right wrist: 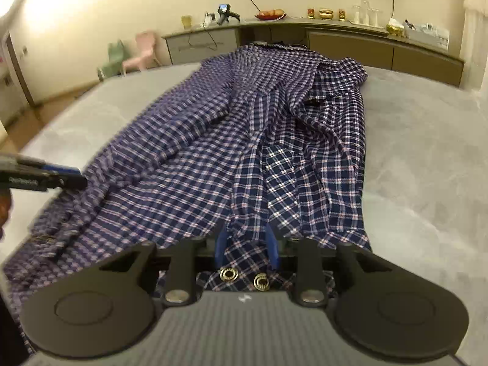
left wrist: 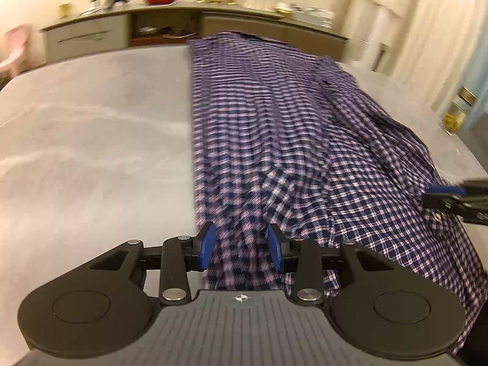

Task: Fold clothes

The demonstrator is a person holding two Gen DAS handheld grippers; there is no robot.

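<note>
Grey bedding [left wrist: 91,140] spreads wide under both cameras, and a blue, white and pink checked shirt [left wrist: 274,140] lies lengthwise along it, reaching away from the grippers toward the far edge.

Nearest, the left gripper [left wrist: 241,251] sits at the shirt's near hem with its blue pads apart and fabric running up between them; whether they pinch the cloth I cannot tell, since a clear gap shows. The right gripper [right wrist: 247,251] has its pads drawn closer, with a bunched strip of hem gathered between them and two metal snaps [right wrist: 244,277] lying just behind, so it looks clamped on the shirt. Each gripper shows at the edge of the other's view, off to its side, both along the same near hem.

Ahead of the grippers the cloth rumples into long ridges, with one side already lapped over the middle and a chest pocket showing. Beyond it, a low grey cabinet [right wrist: 274,35] along the wall carries dishes and glasses.

My judgement is that the shirt is light, limp and prone to sag or slide out of line; it should be held at the hem corners, through both layers, with the two holds kept level so the fold stays square.
</note>
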